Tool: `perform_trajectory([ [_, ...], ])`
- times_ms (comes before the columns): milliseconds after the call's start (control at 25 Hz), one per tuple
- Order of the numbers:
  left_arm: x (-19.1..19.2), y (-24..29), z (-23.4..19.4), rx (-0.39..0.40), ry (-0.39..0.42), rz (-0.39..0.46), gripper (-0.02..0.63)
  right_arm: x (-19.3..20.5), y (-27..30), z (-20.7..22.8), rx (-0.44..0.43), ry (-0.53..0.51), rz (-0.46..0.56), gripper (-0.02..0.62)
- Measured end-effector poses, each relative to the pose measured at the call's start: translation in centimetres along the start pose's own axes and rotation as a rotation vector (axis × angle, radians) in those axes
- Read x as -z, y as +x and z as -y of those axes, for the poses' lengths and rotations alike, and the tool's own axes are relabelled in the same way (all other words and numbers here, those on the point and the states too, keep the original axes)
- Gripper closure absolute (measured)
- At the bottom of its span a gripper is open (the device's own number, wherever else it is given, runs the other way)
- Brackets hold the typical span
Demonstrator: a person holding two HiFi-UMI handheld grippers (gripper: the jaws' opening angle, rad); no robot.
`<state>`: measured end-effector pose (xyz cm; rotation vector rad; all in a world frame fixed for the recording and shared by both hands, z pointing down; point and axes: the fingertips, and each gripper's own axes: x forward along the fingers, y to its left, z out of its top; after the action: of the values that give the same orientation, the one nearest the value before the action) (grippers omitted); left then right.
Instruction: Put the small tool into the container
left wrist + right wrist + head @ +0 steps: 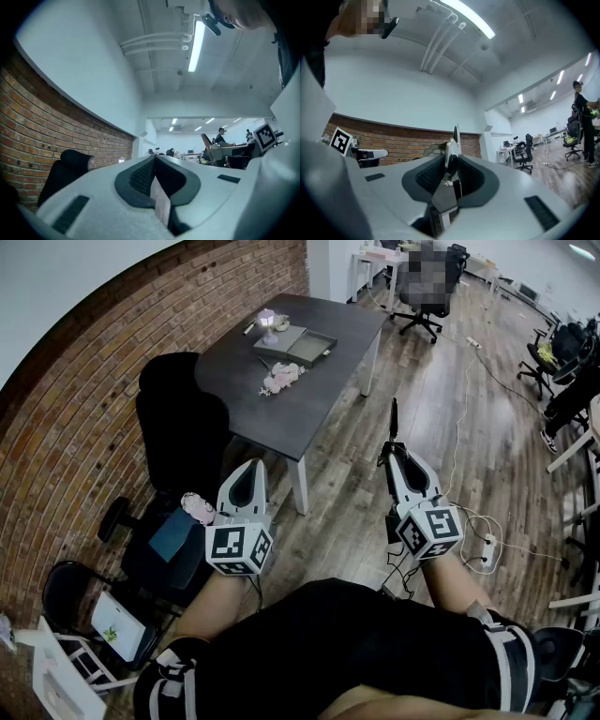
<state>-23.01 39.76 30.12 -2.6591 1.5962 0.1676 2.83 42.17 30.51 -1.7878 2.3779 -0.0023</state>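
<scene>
Closest in, the left gripper (247, 474) sits low by the person's knee. Its jaws are together and I can't make out anything between them, so it's the spare hand. Across from it, the right gripper (451, 164) is clamped on the tool (454, 136), a thin sliver standing up from between the pads with its dark tip well clear of the jaws. So the tool is in hand and this looks like the carry. Past a stretch of wood floor stands the dark table (281, 404), and on it what I take to be the container (316, 348), a shallow dark tray well away from both grippers. A bunch of flowers (281, 379) lies just beside it on the near side. To do this well, hold the squeeze steady, because that long overhang could pivot in the pads. Come in high over the flowers and bring the tip down inside the tray walls. Open only once the tool is low, so it lies down rather than bouncing out. The left gripper could steady the tray rim if it slides.
</scene>
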Motion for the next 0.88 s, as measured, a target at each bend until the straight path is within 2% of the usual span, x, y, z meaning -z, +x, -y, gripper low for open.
perform_trajectory([
  [600,0.05,-0.4,-0.77,0.001,0.003,-0.01,0.597,-0.01,0.74,-0.24,-0.003,-0.012,-0.006,0.512],
  [880,-0.33,-0.87,-0.97,0.013,0.011,0.001,0.597,-0.21,0.47,-0.4,0.032,-0.03,-0.002,0.512],
])
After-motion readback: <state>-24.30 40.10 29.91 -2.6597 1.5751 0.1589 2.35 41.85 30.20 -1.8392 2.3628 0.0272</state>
